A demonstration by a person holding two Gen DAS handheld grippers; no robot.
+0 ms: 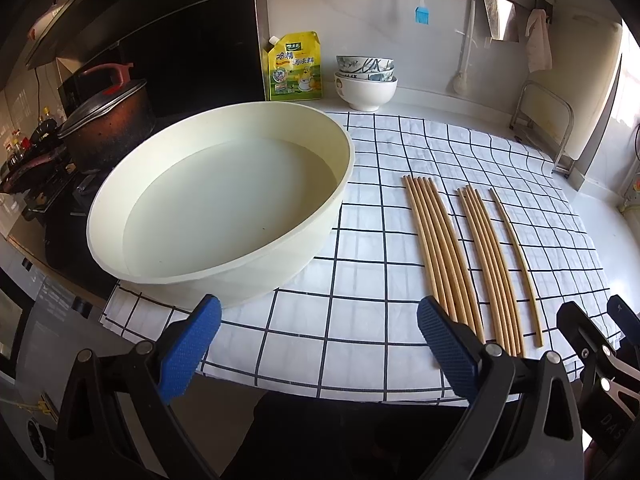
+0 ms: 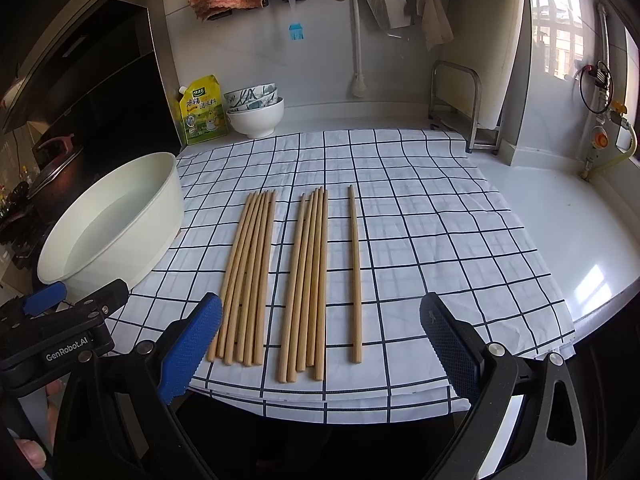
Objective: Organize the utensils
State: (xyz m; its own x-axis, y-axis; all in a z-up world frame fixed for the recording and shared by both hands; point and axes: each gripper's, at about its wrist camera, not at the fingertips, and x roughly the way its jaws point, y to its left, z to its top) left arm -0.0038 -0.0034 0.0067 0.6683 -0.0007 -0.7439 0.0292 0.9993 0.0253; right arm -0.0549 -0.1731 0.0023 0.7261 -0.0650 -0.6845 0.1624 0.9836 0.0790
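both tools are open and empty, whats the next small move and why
Probably bring the right tool forward over the single chopstick, which lies alone on the checked cloth, right of the two bundles. The right tool sits nearest it; the left tool faces the basin.

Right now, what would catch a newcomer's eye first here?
The wooden chopsticks laid in two bundles plus one loner on the checked cloth, dead centre. Next, the big cream basin of water at the cloth's left edge. Both grippers, left and right, hang open at the near edge.
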